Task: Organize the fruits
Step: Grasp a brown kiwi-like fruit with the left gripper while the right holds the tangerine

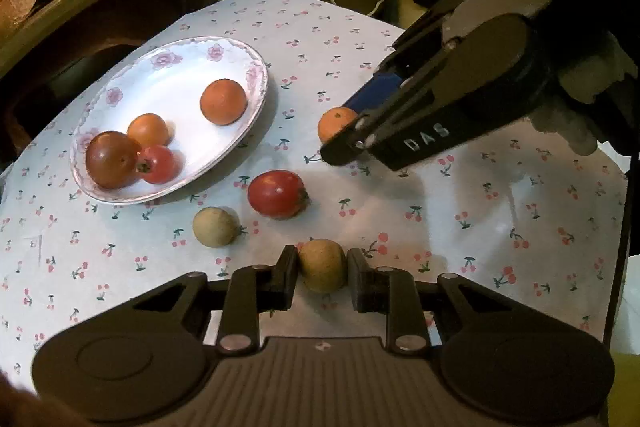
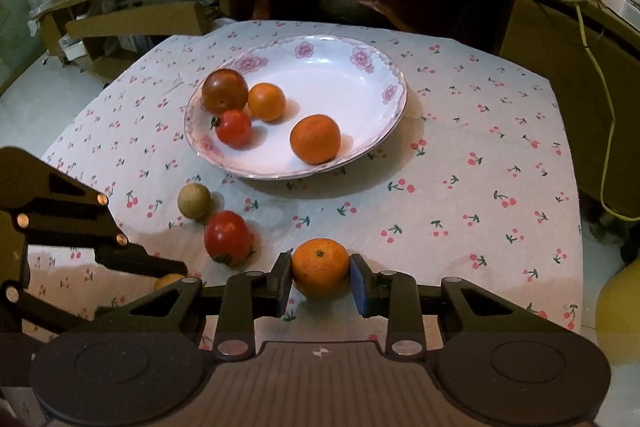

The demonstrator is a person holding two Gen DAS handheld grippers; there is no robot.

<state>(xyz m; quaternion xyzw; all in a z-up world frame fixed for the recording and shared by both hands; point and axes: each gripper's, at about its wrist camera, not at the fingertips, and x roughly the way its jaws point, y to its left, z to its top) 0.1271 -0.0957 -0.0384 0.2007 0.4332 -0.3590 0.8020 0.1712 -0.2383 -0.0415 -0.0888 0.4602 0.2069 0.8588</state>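
Left gripper [image 1: 322, 277] jaws are pinching a tan longan [image 1: 322, 270] on the desk [image 1: 500, 211]; right gripper [image 2: 320, 277] jaws are clamped on a mandarin [image 2: 320, 267].

One marking can be read: "DAS", in pale raised capitals, is seen on the black finger arm of the right gripper [image 1: 362, 143] in the left wrist view. The letters are set along the arm and are tilted with it. A small round cross mark [image 2: 321, 350] is stamped on the ribbed grey housing in the right wrist view; the same mark is seen in the left wrist view. No other text, number or brand is legible.
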